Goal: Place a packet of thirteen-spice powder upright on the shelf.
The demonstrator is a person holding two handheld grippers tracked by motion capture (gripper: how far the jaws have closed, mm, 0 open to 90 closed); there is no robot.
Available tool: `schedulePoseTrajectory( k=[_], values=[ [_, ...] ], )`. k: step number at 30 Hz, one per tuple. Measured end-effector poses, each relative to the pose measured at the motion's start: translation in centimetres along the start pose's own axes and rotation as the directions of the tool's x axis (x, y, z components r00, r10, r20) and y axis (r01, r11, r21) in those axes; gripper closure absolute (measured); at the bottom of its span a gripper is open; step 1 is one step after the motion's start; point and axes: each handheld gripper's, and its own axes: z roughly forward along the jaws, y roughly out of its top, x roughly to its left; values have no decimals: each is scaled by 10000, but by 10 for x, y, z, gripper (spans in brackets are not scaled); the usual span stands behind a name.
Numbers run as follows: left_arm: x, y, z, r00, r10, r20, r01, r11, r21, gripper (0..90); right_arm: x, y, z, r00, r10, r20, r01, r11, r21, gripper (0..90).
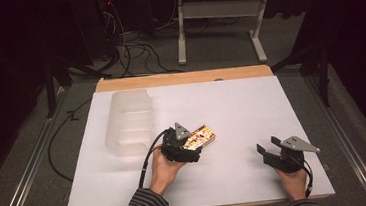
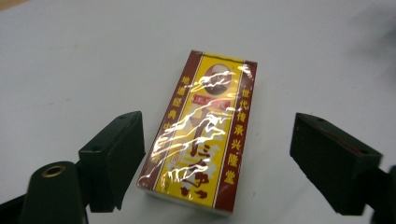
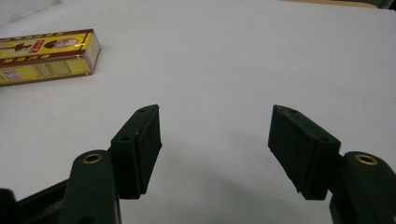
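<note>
On the white tabletop [image 1: 251, 107], beside a translucent ribbed container [image 1: 128, 120], a grasp is judged to be in approach: the left claw [image 2: 217, 154] is held spread astride the flat yellow-and-maroon box [image 2: 203, 135], untouched, so closing is called for, while the right claw [image 3: 215, 140] is held spread, well apart.

A small flat box [image 2: 201, 135] is seen lying face up on the white table top, roughly mid-table. It's yellow with dark red side bands, printed with Chinese characters and an oval portrait, and wrapped in shiny clear film. A barcode is carried on its long side [image 3: 46, 58]. It's also caught from above [image 1: 201, 136].
</note>
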Motion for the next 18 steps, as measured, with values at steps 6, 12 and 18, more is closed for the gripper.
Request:
schedulePoseTrajectory(
  k=[6,12,18],
  values=[
    [-1,13,6,9996,297,-33,-296,9994,203,211,-1,0,0,9999,146,60,-146,9999,43,349],
    [1,26,18,9986,503,134,-508,9981,358,216,0,0,0,9999,106,80,-106,9999,21,349],
    [4,33,31,9978,571,350,-590,9967,556,217,0,0,-1,9998,164,90,-164,9999,-1,349]
  ],
)
